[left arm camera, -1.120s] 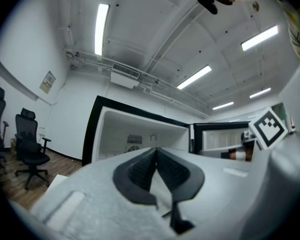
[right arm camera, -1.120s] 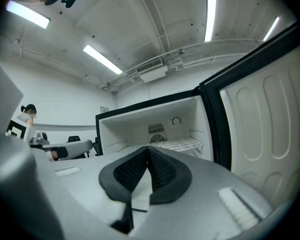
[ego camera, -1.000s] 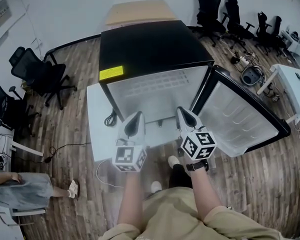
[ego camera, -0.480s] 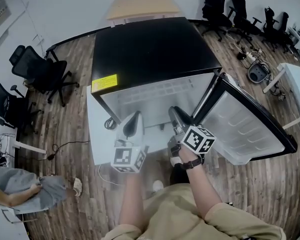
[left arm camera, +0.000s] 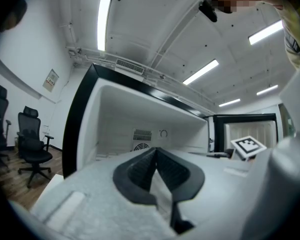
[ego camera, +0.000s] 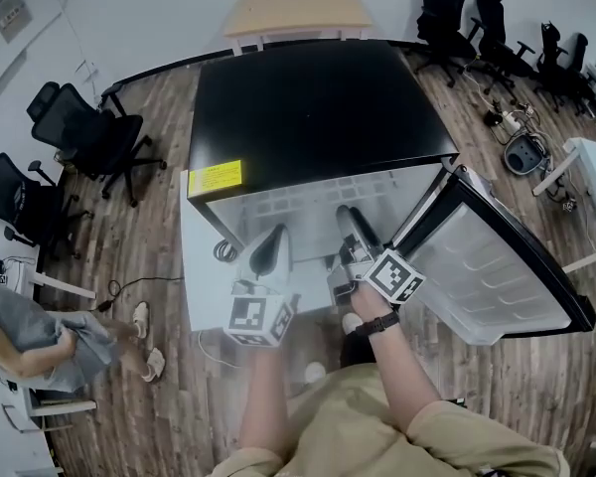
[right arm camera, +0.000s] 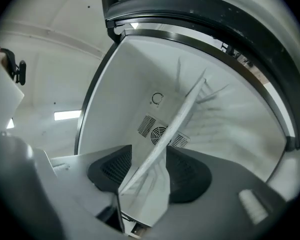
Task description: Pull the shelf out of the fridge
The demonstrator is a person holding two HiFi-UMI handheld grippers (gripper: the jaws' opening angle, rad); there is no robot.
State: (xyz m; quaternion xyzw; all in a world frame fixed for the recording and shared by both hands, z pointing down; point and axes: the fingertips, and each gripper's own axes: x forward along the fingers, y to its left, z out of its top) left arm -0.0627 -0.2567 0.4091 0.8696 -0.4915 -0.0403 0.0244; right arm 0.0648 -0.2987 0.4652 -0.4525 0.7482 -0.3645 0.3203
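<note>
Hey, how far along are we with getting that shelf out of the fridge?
Done: the fridge door stands open. In hand: the right claw is at the shelf, whose front edge runs between its jaws, but they are opening and not clamped on it. The left claw is shut and empty. Left: grip the shelf and draw it out of the fridge; it looks still inside.

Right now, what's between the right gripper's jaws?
The shelf: its white edge runs between the right gripper's opening jaws, seen in the right gripper view.
</note>
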